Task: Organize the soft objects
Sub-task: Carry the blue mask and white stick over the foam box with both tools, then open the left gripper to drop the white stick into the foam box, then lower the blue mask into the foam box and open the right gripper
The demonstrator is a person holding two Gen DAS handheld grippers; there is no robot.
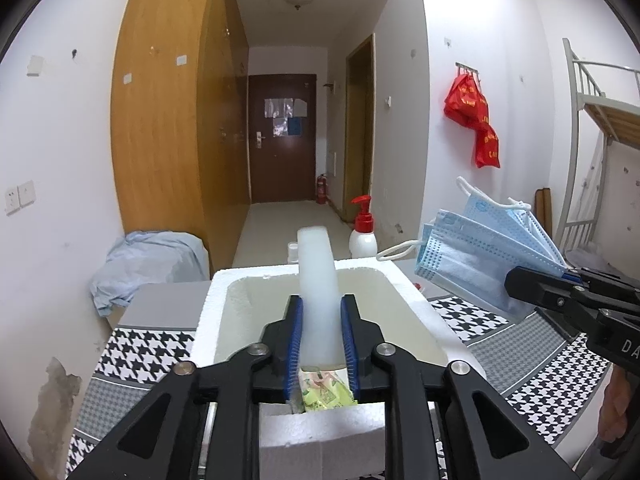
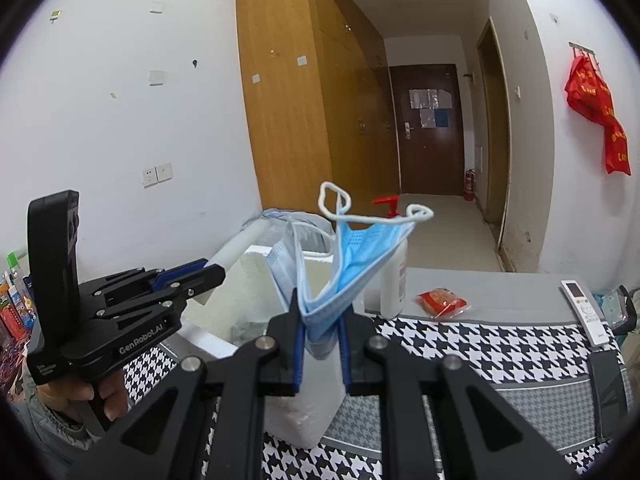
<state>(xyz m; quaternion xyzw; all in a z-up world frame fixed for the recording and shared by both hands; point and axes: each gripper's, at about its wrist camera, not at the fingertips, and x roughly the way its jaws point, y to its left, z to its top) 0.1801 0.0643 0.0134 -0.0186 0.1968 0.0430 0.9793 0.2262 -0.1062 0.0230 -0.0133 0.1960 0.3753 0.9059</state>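
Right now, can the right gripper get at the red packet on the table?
Probably not yet. The path to the red packet looks free, with bare tablecloth around it, but the right gripper is shut on blue face masks. It would have to drop those first, perhaps into the foam box.

1. A dormitory-style room: a metal bunk bed frame (image 1: 588,128) stands by the wall.
2. Tall wooden wardrobes (image 1: 172,120) line a narrow hallway ending at a dark entrance door (image 1: 282,136).
3. A fire extinguisher (image 1: 322,189) stands beside that door.
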